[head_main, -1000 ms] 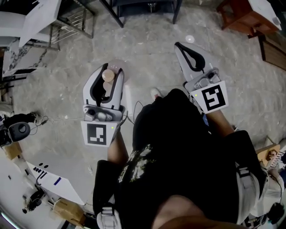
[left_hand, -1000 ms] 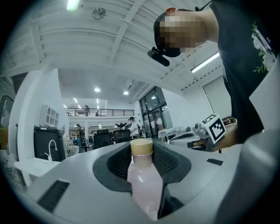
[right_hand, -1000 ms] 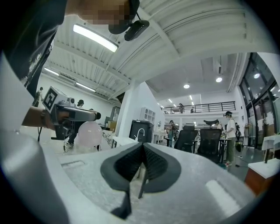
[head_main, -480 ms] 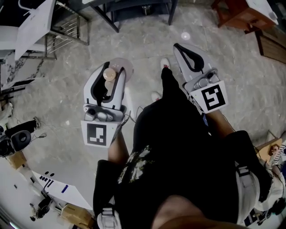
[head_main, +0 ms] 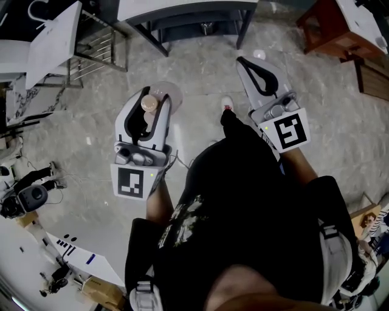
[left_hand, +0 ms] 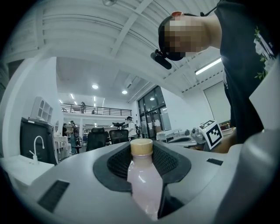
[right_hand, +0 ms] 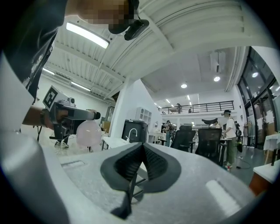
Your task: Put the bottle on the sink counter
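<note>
My left gripper [head_main: 151, 97] is shut on a pale pink bottle [head_main: 165, 92] with a tan cap, holding it by the neck over the stone floor. In the left gripper view the bottle [left_hand: 143, 183] stands upright between the pads of that gripper [left_hand: 142, 151]. My right gripper [head_main: 245, 62] is shut with nothing in it, out in front at the right. From the right gripper [right_hand: 142, 146] the bottle [right_hand: 89, 133] shows at the left. A white counter with a curved tap [right_hand: 131, 133] stands further ahead, also in the left gripper view as the tap [left_hand: 37, 146].
A dark-framed table [head_main: 182, 11] lies ahead at the top of the head view. A wooden stool [head_main: 328, 27] is at top right, white panels [head_main: 53, 33] at top left, gear on the floor [head_main: 27, 197] at the left. Office chairs [right_hand: 205, 138] and people stand far off.
The floor has slid down in the head view and the dark-framed table has come further into sight as the person walks forward. Both grippers keep their pose and the bottle stays held.
</note>
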`<action>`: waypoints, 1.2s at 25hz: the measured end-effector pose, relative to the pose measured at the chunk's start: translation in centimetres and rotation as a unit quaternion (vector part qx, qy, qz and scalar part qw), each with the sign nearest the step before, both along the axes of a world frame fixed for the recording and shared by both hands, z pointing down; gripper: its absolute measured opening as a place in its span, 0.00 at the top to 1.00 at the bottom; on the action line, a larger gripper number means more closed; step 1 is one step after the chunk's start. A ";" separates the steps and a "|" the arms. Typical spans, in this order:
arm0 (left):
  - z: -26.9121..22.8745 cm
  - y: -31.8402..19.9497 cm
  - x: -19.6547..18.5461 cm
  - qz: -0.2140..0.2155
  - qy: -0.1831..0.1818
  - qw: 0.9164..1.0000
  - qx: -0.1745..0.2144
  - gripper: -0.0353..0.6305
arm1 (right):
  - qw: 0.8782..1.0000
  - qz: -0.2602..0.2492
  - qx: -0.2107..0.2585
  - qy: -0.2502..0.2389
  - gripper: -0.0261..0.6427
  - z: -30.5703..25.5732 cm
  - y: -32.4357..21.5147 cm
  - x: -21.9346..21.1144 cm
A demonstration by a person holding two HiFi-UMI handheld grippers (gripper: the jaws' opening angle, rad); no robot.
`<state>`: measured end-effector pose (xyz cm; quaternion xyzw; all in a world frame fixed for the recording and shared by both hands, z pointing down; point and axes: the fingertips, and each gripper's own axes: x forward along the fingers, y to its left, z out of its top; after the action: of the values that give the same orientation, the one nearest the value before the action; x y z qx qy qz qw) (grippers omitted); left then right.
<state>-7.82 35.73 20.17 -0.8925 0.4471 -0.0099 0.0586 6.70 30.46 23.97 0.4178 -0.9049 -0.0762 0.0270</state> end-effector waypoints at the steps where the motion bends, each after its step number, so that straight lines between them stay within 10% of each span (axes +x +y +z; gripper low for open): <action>1: 0.0 -1.3 0.1 0.003 -0.002 1.000 -0.001 0.72 | 1.000 0.002 0.000 0.001 0.97 -0.1 -1.3 0.3; 17: -0.8 -18.2 5.7 -0.021 0.001 1.000 0.015 0.72 | 0.999 -0.036 -0.002 -0.004 0.97 0.4 -18.7 5.9; 30: -0.6 -22.2 5.7 -0.072 -0.004 0.997 0.016 0.72 | 0.996 -0.090 0.001 -0.016 0.97 0.9 -24.0 4.9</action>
<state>-2.11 13.57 19.61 -0.8571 0.5097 -0.0103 0.0737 11.62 6.45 24.83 0.3361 -0.9390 -0.0726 0.0054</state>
